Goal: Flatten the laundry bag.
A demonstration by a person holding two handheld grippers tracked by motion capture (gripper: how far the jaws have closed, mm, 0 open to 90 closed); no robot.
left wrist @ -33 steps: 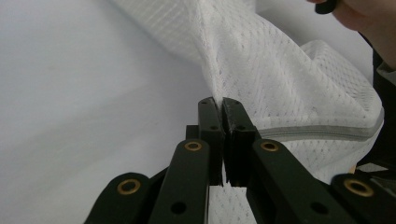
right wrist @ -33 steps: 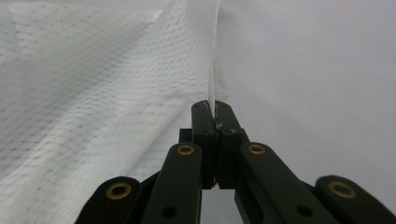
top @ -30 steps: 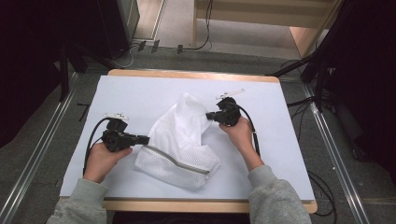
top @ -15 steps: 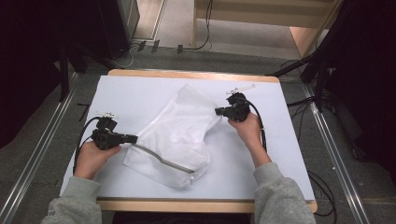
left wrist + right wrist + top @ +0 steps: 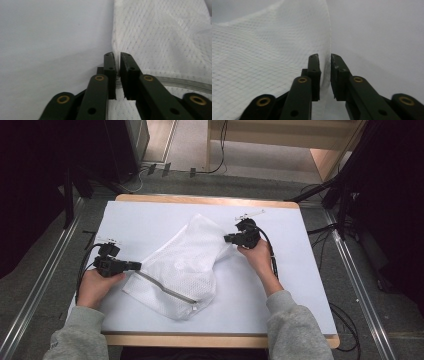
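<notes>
While the white mesh bag (image 5: 182,265) lies spread flat on the bench (image 5: 300,285), zip along its near edge, the left tool (image 5: 136,265) sits at its left corner, jaws just parted to a narrow gap, mesh edge between them. Right tool (image 5: 227,238): at the far right corner, jaws likewise just eased slightly apart, fabric fold between, loosely.

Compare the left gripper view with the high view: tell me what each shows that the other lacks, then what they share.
Left gripper view: the left hand-held gripper's jaws stand slightly apart with the white mesh laundry bag's edge in the gap; they have just been opening.

High view: both of the person's hands, the right hand-held gripper at the bag's far corner, the wooden table edge, the floor cables.

Shared: the bag, its grey zipper, the white table cover.
</notes>
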